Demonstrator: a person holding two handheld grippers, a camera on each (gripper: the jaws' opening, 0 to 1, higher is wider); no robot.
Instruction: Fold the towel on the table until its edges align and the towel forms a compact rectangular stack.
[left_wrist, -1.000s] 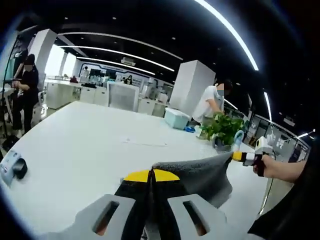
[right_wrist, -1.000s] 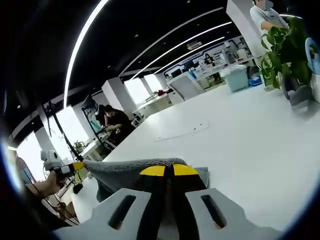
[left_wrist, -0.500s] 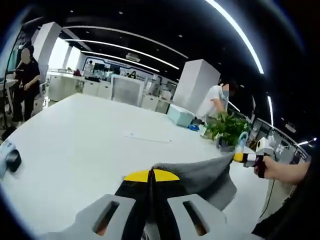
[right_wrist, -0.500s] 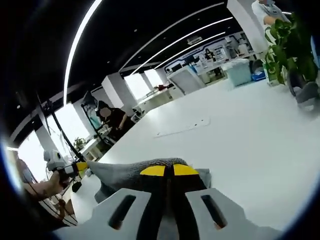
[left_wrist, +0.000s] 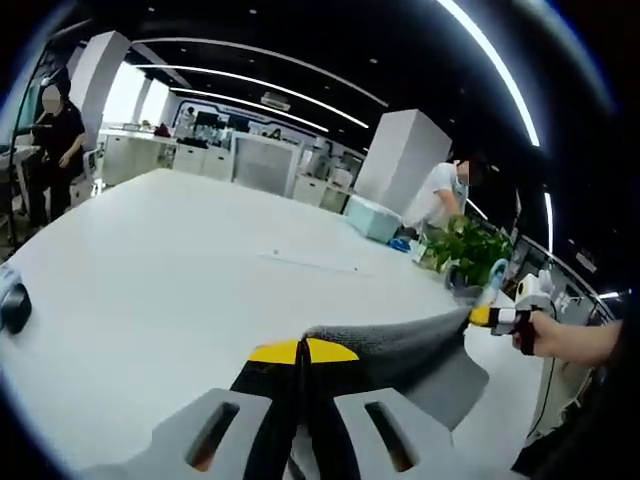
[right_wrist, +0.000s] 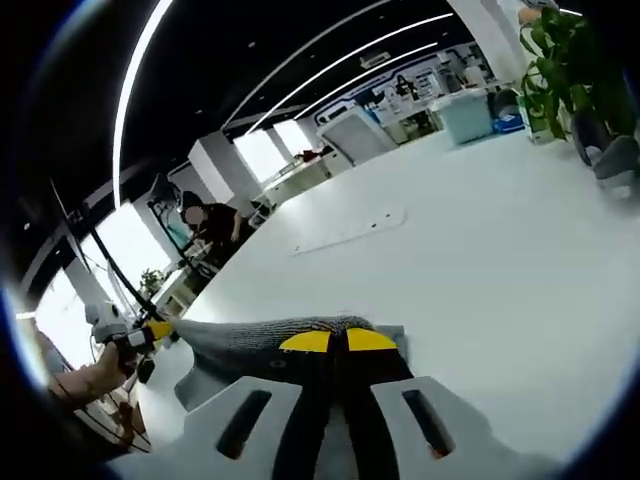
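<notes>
The left gripper (left_wrist: 301, 352) is seen with its jaws pressed together on a corner of the towel (left_wrist: 400, 350), the yellow tips meeting with no gap; the right gripper (right_wrist: 336, 342) is closed in the same way on the other corner of the same edge. In the left gripper view the right gripper (left_wrist: 485, 316) is seen at the far end of the cloth, held in a hand (left_wrist: 560, 338); in the right gripper view the left gripper (right_wrist: 150, 331) appears likewise. The towel (right_wrist: 260, 338) is held stretched between the two, its top edge taut and the rest hanging toward the table (left_wrist: 180, 280); whether its lower part rests on the top cannot be told. The fold is judged to be at an early or middle stage: an edge is gripped and raised, but no aligned layers or compact stack can be made out, so laying over and squaring are left. The cloth is grey, soft and knit-textured, sagging loosely; the table is white, smooth and broad. A leafy plant (left_wrist: 470, 255) stands near its far edge.
</notes>
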